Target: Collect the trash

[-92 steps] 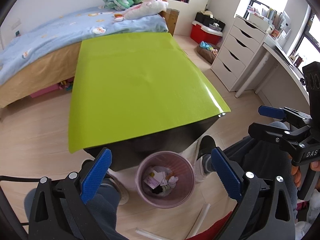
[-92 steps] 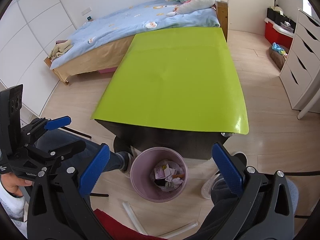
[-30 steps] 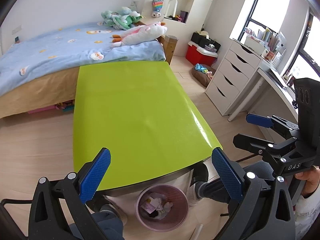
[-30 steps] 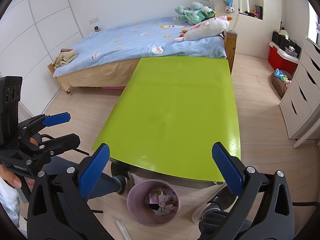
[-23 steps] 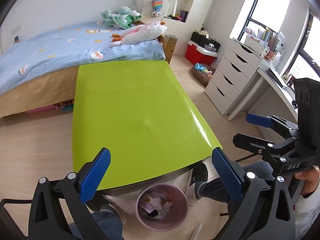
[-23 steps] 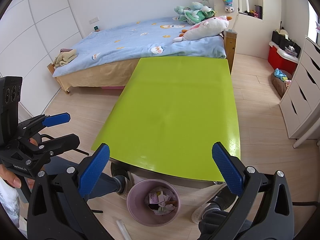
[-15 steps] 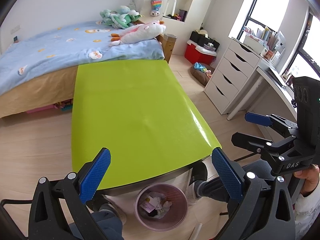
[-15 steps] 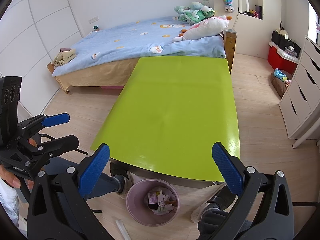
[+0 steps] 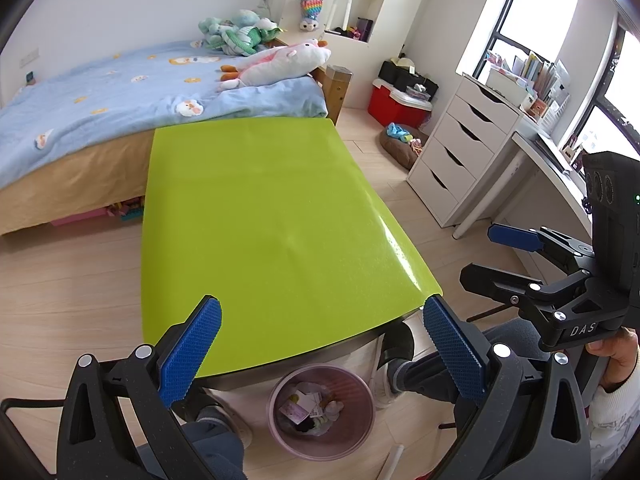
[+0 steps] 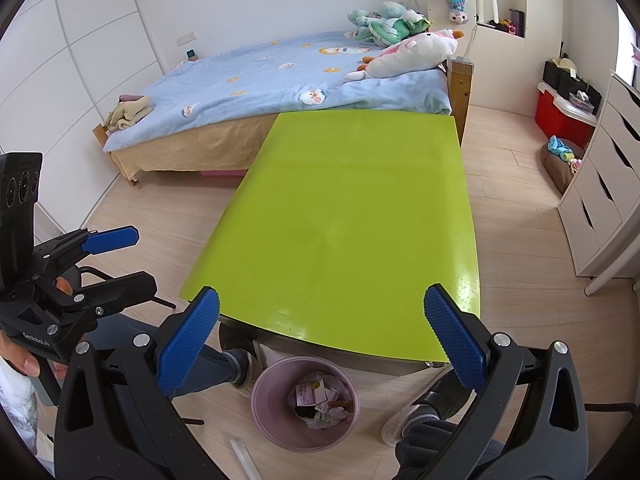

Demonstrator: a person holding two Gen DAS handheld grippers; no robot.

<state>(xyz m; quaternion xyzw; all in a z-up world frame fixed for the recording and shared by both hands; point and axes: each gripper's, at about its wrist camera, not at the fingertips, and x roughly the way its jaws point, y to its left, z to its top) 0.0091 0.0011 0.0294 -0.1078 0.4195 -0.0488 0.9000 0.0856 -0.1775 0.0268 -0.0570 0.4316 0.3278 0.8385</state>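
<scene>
Left wrist view: the left gripper (image 9: 320, 344), black with blue textured pads, is held with its jaws spread wide and nothing between them, above the near edge of a rectangular table covered in a glossy lime-green sheet (image 9: 264, 216). Directly below, on the pale wood floor just under that edge, stands a round pink plastic wastebasket (image 9: 322, 410) holding crumpled papers and small wrappers (image 9: 308, 410). The person's feet in dark socks and white shoes (image 9: 394, 364) rest beside it. At the right edge the right gripper (image 9: 496, 254) is held apart from the table, jaws likewise parted and empty, gripped by a hand (image 9: 616, 354). Beyond the table lies a bed with a blue patterned duvet (image 9: 120, 92), a white plush unicorn (image 9: 280, 64) on it, a red storage box (image 9: 394, 100) and a white chest of drawers (image 9: 460, 152).

Right wrist view: the right gripper (image 10: 320, 340) hangs released and empty over the table's near edge (image 10: 352, 220). The wastebasket (image 10: 304, 404) sits on the floor just below, trash (image 10: 320, 400) inside it. A translucent white stick (image 10: 244, 458) lies on the floor near the bin. At left the left gripper (image 10: 124, 256) shows, jaws open, beside the table.
</scene>
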